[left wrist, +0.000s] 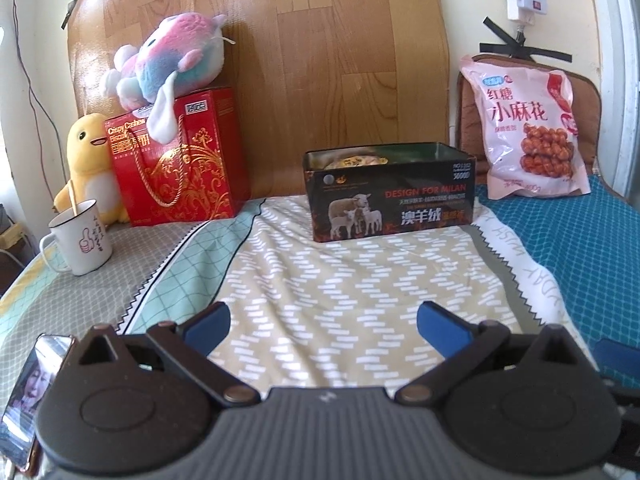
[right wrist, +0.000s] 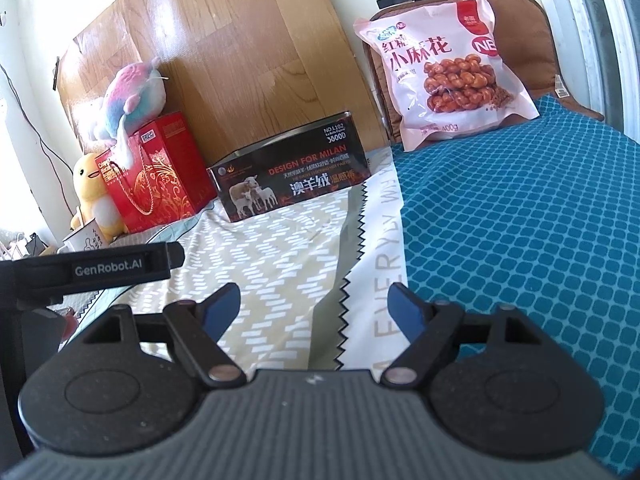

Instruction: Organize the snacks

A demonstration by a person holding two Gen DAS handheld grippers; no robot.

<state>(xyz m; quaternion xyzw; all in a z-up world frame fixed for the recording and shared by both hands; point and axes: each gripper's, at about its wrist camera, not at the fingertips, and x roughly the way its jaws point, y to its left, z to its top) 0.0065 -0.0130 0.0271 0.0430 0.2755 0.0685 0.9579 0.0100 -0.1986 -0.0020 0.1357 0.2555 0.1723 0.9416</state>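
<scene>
A black open-topped box (left wrist: 390,192) printed with sheep stands on the bed at the back, with snack packets showing inside it; it also shows in the right wrist view (right wrist: 292,178). A pink bag of fried dough twists (left wrist: 528,128) leans upright at the back right, also in the right wrist view (right wrist: 444,68). My left gripper (left wrist: 324,324) is open and empty, well short of the box. My right gripper (right wrist: 316,308) is open and empty, over the sheet near the blue cloth.
A red gift box (left wrist: 180,160) with a pastel plush on top, a yellow duck plush (left wrist: 86,160) and a white mug (left wrist: 80,240) stand at the back left. A phone (left wrist: 28,400) lies at the near left. A blue patterned cloth (right wrist: 520,220) covers the right side.
</scene>
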